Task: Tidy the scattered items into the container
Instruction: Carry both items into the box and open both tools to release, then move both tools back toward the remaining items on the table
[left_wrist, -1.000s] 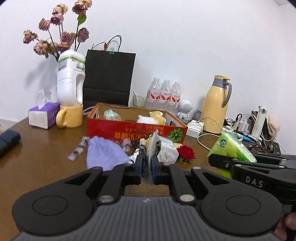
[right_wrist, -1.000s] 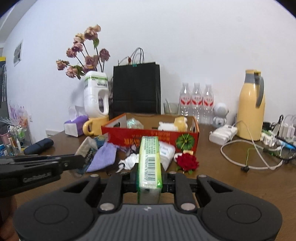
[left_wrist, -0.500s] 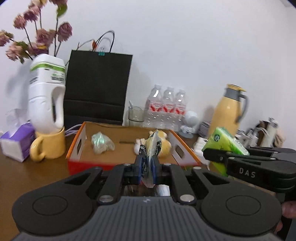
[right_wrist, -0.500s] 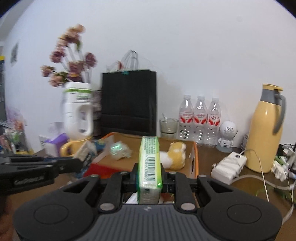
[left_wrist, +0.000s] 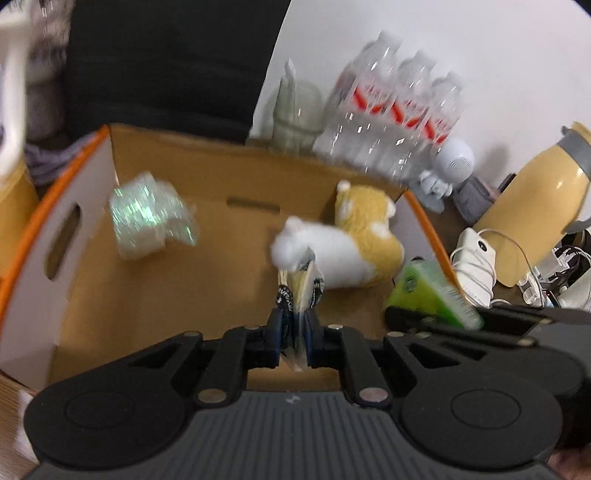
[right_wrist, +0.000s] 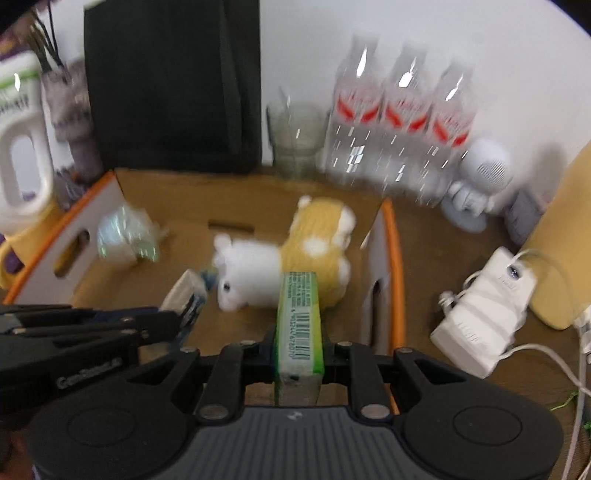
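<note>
My left gripper (left_wrist: 293, 332) is shut on a flat snack packet (left_wrist: 300, 291) and holds it over the open cardboard box (left_wrist: 184, 284). My right gripper (right_wrist: 298, 343) is shut on a green tissue pack (right_wrist: 299, 317), over the box's right side (right_wrist: 388, 258). The tissue pack also shows in the left wrist view (left_wrist: 428, 291), and the snack packet in the right wrist view (right_wrist: 186, 295). In the box lie a yellow and white plush toy (left_wrist: 351, 240) and a shiny plastic-wrapped packet (left_wrist: 147, 218). Both views are blurred.
Behind the box stand a black paper bag (right_wrist: 170, 85), a glass (right_wrist: 295, 136), three water bottles (right_wrist: 399, 122) and a small white robot figure (right_wrist: 480, 177). A yellow thermos (left_wrist: 535, 221), a white adapter (right_wrist: 487, 310) and cables lie to the right. A yellow mug (left_wrist: 14, 206) stands left.
Both grippers have moved forward and tilted down, from in front of the box to over its inside, still holding the snack packet and the tissue pack.
</note>
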